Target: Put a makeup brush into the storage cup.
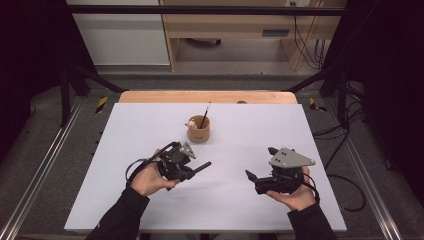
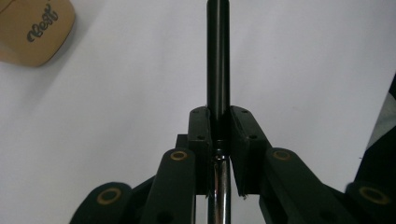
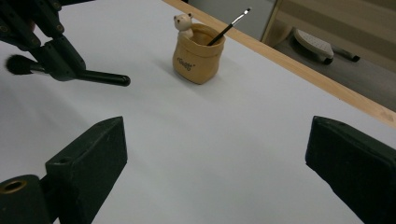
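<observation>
Left gripper point(image 2: 218, 135) jaws are clamped tight on the makeup brush point(image 2: 218, 56) handle, sticking straight out past them; right gripper point(image 3: 215, 154) gapes wide, empty.

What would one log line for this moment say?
left gripper: shut on brush | right gripper: open, holds nothing | cup: one brush inside

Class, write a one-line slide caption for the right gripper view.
Open right gripper faces a tan bear pot holding a thin brush; left gripper clamps a makeup brush.
</observation>
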Demonstrator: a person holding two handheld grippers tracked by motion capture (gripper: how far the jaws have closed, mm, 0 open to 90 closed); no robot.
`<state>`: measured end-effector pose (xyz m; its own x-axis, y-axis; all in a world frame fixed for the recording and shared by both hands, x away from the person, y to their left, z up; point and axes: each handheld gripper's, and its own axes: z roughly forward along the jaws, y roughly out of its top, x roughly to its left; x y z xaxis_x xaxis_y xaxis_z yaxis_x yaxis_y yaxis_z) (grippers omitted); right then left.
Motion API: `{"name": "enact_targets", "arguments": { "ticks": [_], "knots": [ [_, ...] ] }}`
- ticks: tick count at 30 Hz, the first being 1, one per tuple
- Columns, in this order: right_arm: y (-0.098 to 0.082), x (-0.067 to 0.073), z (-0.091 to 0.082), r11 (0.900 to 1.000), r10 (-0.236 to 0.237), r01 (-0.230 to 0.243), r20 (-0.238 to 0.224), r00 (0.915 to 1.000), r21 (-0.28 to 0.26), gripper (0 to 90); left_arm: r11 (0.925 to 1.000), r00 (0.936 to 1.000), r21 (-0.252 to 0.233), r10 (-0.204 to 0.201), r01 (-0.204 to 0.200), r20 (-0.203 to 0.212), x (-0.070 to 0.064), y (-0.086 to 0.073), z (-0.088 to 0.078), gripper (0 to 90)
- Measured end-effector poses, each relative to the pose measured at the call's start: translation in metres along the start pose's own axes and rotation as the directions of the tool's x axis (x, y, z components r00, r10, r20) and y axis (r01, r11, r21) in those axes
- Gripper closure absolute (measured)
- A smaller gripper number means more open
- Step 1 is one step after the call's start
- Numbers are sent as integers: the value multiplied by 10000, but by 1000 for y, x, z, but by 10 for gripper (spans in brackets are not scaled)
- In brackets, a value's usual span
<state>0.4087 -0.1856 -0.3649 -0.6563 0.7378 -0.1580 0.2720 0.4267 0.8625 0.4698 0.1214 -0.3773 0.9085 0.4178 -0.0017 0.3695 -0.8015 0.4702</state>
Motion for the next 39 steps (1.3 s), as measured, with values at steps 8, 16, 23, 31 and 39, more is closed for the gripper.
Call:
{"name": "enact_targets", "arguments": {
  "ticks": [8,16,23,31,39],
  "knots": [
    [18,10,5,9932,-998,1009,-226,9948,585,60,9994,9995,-228,266,-261,196,-5,5,-10,790],
    [27,22,13,9762,-1782,1837,-567,9824,1150,65,9981,9980,-298,546,-536,319,-9,10,-15,790],
    [33,33,16,9610,-2371,2504,-1158,9646,1177,63,9965,9959,-335,776,-761,458,-12,13,-15,790],
    [39,46,22,9349,-2982,3229,-1667,9398,1477,70,9952,9941,-404,914,-891,590,-16,16,-18,790],
    [45,57,27,8963,-3795,4127,-2012,9031,1620,93,9911,9889,-536,1262,-1222,781,-19,19,-17,790]
  ]
}}
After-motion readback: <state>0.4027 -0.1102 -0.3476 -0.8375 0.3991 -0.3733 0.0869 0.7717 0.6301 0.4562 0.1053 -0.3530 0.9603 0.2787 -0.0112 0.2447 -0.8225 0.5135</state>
